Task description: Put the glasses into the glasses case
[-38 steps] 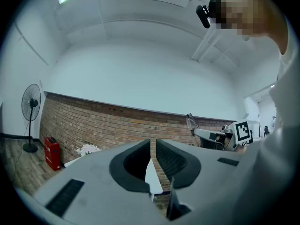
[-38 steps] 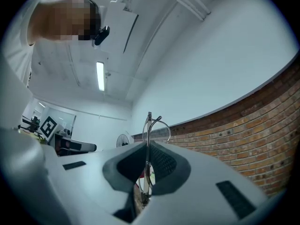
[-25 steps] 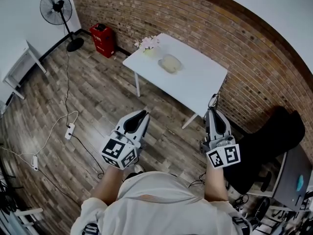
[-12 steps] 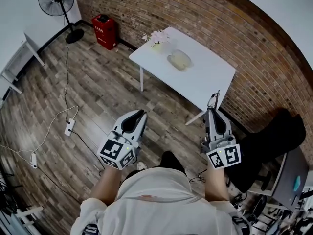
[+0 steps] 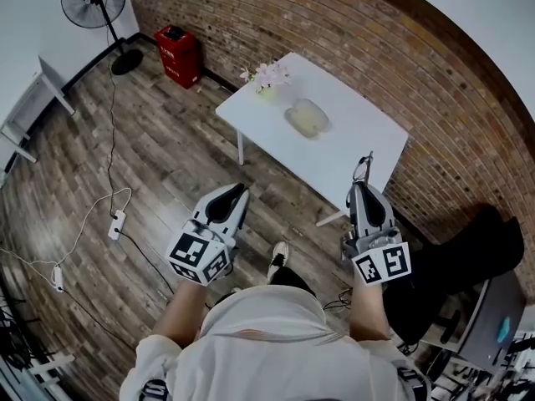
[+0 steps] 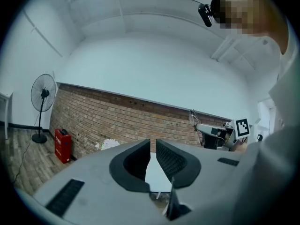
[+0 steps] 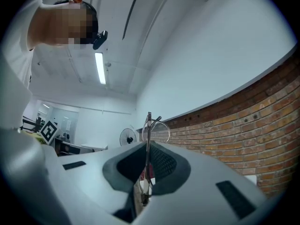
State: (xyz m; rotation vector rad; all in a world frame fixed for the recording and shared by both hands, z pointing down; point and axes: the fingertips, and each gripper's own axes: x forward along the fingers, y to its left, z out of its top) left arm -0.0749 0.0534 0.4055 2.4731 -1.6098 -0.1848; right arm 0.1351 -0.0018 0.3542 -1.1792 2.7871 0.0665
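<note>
A pale oval glasses case (image 5: 308, 119) lies closed on the white table (image 5: 368, 144) by the brick wall, well ahead of both grippers. My right gripper (image 5: 362, 187) is shut on thin wire-framed glasses (image 5: 364, 167), which stick up past its tips. In the right gripper view the glasses (image 7: 149, 125) stand on edge, pinched between the pads of that gripper (image 7: 146, 146). My left gripper (image 5: 236, 192) is held level over the wooden floor. In its own view the left gripper (image 6: 153, 142) has its jaws together with nothing between them.
A small vase of pink flowers (image 5: 267, 78) stands at the table's left corner. A standing fan (image 5: 94, 2) and a red box (image 5: 177, 50) are at the far left. A power strip with cables (image 5: 114, 224) lies on the floor. A black chair (image 5: 468, 253) is to the right.
The person has stepped toward the table, and a foot now shows below. Both grippers travelled forward together. The right one still holds the glasses.
</note>
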